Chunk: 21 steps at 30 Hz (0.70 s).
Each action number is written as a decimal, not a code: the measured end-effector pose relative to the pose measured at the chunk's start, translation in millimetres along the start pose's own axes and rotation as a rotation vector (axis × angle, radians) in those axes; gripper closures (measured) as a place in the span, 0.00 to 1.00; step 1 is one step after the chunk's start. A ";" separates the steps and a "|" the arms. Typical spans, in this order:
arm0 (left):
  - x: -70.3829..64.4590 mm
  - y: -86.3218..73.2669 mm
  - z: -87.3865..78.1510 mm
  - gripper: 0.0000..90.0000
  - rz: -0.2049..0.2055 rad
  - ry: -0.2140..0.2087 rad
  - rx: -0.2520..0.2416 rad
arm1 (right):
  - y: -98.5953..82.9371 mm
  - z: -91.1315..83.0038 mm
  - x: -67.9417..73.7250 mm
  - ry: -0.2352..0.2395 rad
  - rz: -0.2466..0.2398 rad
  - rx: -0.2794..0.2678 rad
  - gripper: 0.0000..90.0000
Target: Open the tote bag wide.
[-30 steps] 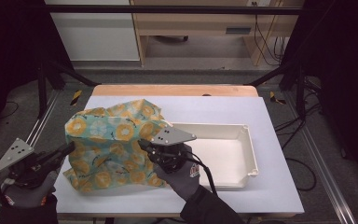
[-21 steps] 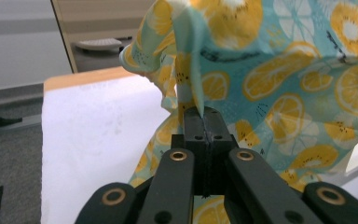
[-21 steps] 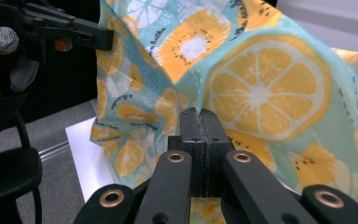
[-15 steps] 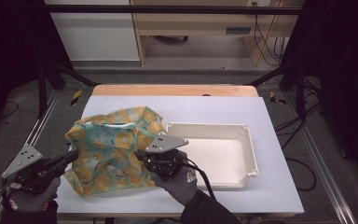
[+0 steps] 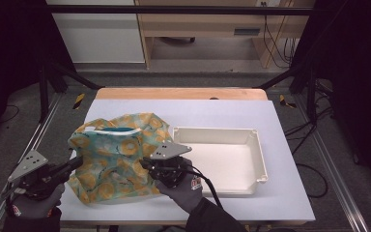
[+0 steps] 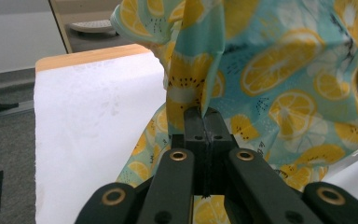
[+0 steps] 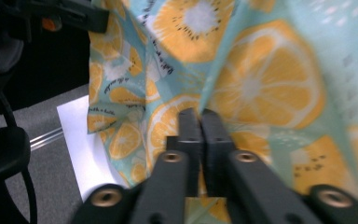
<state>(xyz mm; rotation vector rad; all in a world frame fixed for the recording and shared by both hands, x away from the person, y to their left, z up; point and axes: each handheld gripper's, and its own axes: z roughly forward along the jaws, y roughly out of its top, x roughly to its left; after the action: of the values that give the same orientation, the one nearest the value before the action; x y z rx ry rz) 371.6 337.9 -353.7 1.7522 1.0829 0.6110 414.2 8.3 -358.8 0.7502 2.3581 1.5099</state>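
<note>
A teal cloth printed with orange slices [image 5: 118, 157] lies bunched on the left half of the white table [image 5: 280, 145]. My left gripper [image 5: 77, 163] is shut on the cloth's left edge; in the left gripper view the cloth [image 6: 270, 70] rises in a fold from the closed left gripper [image 6: 204, 116]. My right gripper [image 5: 147, 164] is shut on the cloth's right side, and in the right gripper view the fabric [image 7: 261, 84] is pinched at the tip of the right gripper [image 7: 200, 114]. The left gripper [image 7: 70, 14] also appears at the top left of that view.
An empty white rectangular tray [image 5: 221, 158] sits just right of the cloth, touching it. A wooden strip [image 5: 181, 93] runs along the table's far edge. Black frame posts stand at both sides, and cables lie on the floor at right.
Both grippers have pulled back toward the near edge with the cloth, which has bunched up and slid nearer and left. Both have stayed shut on it.
</note>
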 end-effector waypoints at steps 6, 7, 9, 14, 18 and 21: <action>1.4 -1.9 3.3 1.00 -0.007 -0.003 0.011 | 12.7 -21.4 -6.2 -0.005 0.013 -0.106 0.75; 1.3 -2.0 3.6 1.00 -0.005 -0.003 0.013 | 17.8 -28.9 -9.6 -0.034 0.004 -0.159 0.68; 0.9 -2.1 4.3 1.00 -0.005 -0.004 0.014 | 19.8 -31.9 -11.6 -0.047 -0.005 -0.181 0.67; 1.1 -2.6 5.3 1.00 -0.005 -0.008 0.018 | 26.1 -33.7 -21.0 -0.130 -0.044 -0.241 0.56; 1.2 -2.7 5.2 1.00 -0.006 -0.008 0.016 | 27.3 -23.9 -27.8 -0.155 -0.048 -0.194 0.61; 1.8 -2.9 4.9 1.00 -0.007 -0.008 0.015 | 26.6 -20.6 -29.3 -0.154 -0.038 -0.127 0.86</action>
<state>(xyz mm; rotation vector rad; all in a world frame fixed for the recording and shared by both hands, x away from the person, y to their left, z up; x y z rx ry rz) 375.2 337.6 -358.5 1.7611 1.0902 0.5920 437.0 -14.6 -328.1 0.7585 2.1319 1.5120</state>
